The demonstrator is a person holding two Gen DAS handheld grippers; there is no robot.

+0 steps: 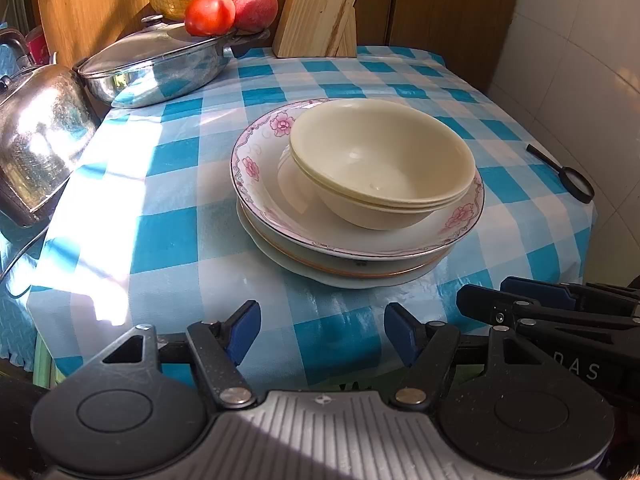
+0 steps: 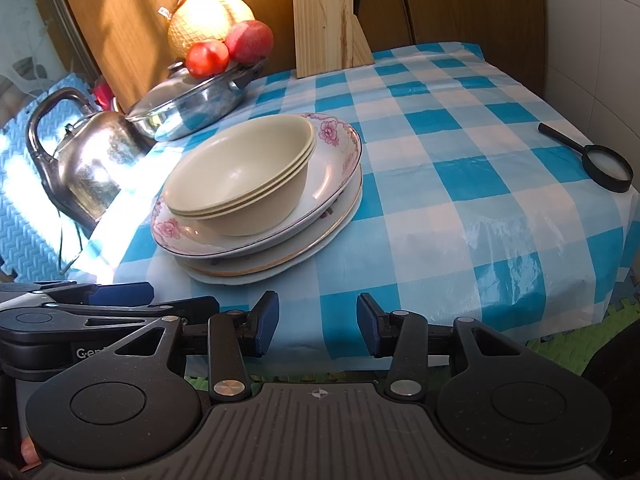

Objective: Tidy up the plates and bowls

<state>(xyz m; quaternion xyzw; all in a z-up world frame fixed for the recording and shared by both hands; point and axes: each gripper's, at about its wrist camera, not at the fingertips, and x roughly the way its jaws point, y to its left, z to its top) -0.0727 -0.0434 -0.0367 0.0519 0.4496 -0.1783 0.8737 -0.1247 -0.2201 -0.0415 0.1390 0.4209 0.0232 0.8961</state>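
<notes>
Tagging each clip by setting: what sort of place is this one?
Most likely a home kitchen or dining corner. A wooden knife block, a lidded steel pot and a metal kettle stand on a table under a blue checked tablecloth, beside stacked plates and nested bowls.

Bowls (image 1: 380, 164) on plates (image 1: 352, 240), mid-table (image 1: 168, 208)

Wood panels (image 2: 132, 20) fill the top, white tiles (image 2: 592, 32) the right edge; sunlight crosses the checked tablecloth (image 2: 460, 184) at left.
</notes>
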